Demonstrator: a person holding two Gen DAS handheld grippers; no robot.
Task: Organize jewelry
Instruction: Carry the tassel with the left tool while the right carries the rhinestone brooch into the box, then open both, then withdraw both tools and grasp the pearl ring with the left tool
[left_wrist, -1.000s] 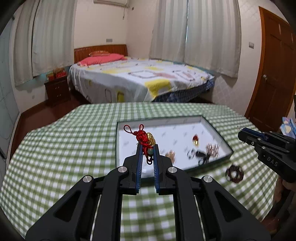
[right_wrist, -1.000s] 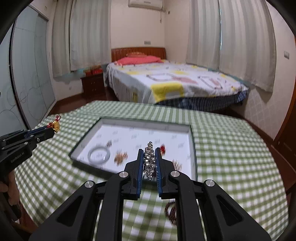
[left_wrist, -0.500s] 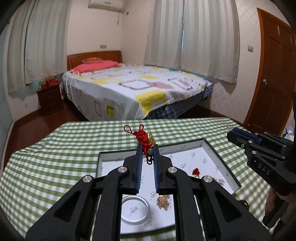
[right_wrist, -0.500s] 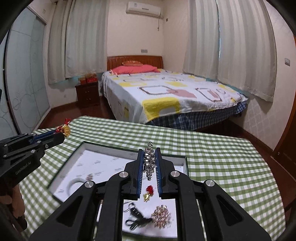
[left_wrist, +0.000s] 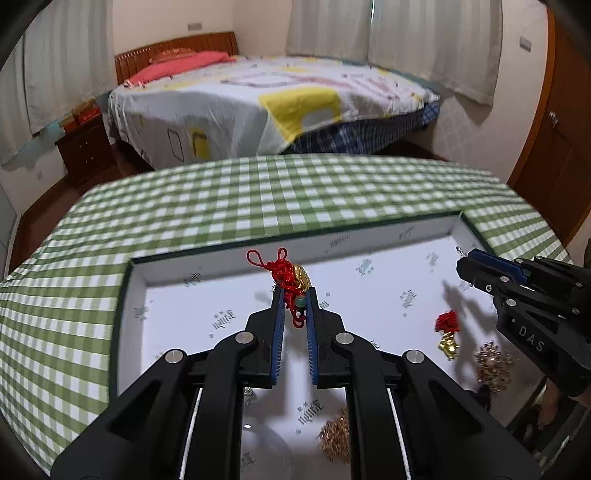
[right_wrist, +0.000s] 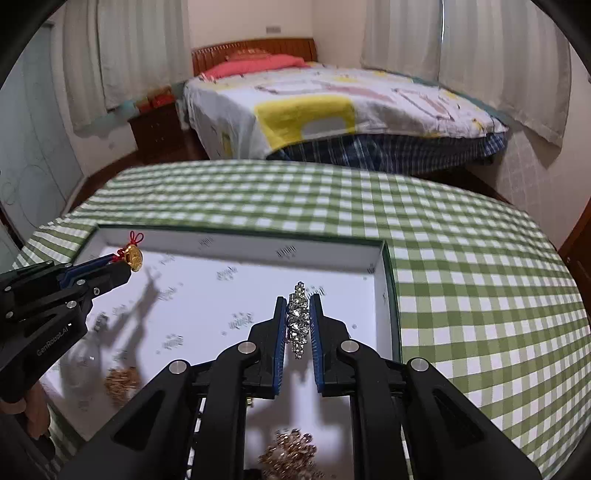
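Note:
My left gripper (left_wrist: 294, 295) is shut on a red knotted charm with a gold pendant (left_wrist: 291, 277) and holds it above the white tray (left_wrist: 221, 254). It also shows in the right wrist view (right_wrist: 127, 260). My right gripper (right_wrist: 298, 306) is shut on a silver crystal piece (right_wrist: 298, 321) above the tray's right part (right_wrist: 384, 295). It shows at the right of the left wrist view (left_wrist: 469, 262). In the tray lie a second red and gold charm (left_wrist: 447, 332), a rose-gold cluster (left_wrist: 493, 365) and a gold cluster (left_wrist: 336, 439).
The tray sits on a table with a green checked cloth (left_wrist: 221, 199). A bed (left_wrist: 277, 96) and a nightstand (left_wrist: 85, 147) stand beyond the table. A wooden door (left_wrist: 554, 129) is at the right. A clear bangle (right_wrist: 83, 360) shows blurred in the tray.
Both grippers have moved forward and down over the tray, still holding their pieces. The tray now fills the lower part of both views.

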